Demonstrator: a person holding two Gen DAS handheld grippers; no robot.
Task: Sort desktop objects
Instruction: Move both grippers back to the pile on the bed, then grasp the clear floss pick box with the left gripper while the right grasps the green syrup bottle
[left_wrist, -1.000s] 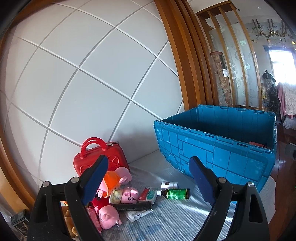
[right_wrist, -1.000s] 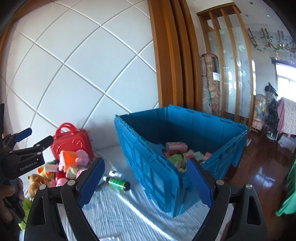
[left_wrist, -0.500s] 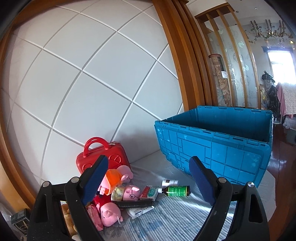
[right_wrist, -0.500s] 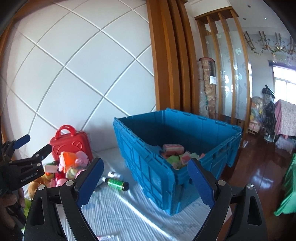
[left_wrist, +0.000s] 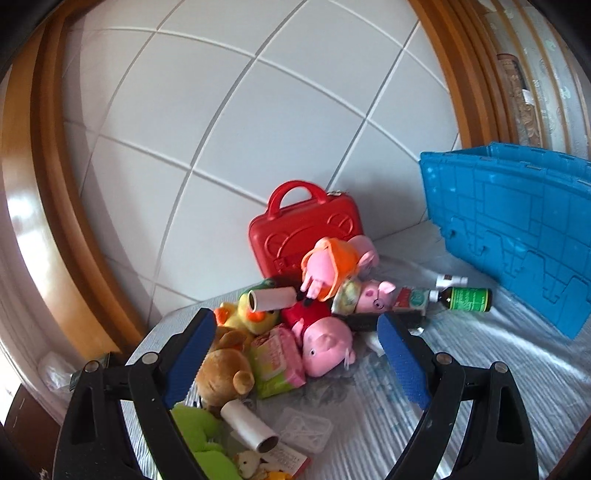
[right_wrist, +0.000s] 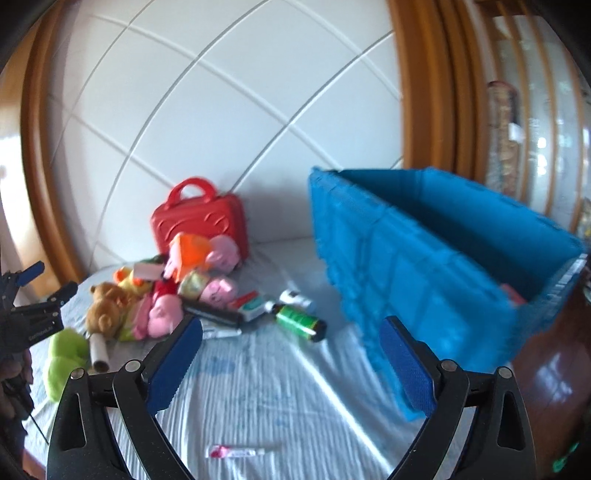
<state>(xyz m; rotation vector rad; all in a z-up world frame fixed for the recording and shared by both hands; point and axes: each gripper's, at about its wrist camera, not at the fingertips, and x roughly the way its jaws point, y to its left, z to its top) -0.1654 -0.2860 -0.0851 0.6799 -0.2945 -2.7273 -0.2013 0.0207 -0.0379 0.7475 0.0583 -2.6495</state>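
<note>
A heap of toys lies on the white cloth: a pink pig plush (left_wrist: 327, 349), a brown bear (left_wrist: 225, 374), a yellow duck (left_wrist: 245, 314), a red case (left_wrist: 303, 230) and a dark green bottle (left_wrist: 467, 299). My left gripper (left_wrist: 295, 354) is open and empty just above the pig plush. My right gripper (right_wrist: 291, 363) is open and empty over bare cloth, between the heap (right_wrist: 162, 291) and the blue crate (right_wrist: 424, 266). The left gripper (right_wrist: 40, 295) shows at the left edge of the right wrist view.
The blue crate (left_wrist: 517, 236) stands to the right of the heap. White rolls (left_wrist: 249, 424), a green plush (left_wrist: 195, 428) and a clear packet (left_wrist: 304, 428) lie near my left fingers. A small pink tube (right_wrist: 236, 451) lies on the cloth. A white panelled wall stands behind.
Both grippers have swung left and tilted down. The left one has come close over the toy heap. The crate has slid to the right in both views.
</note>
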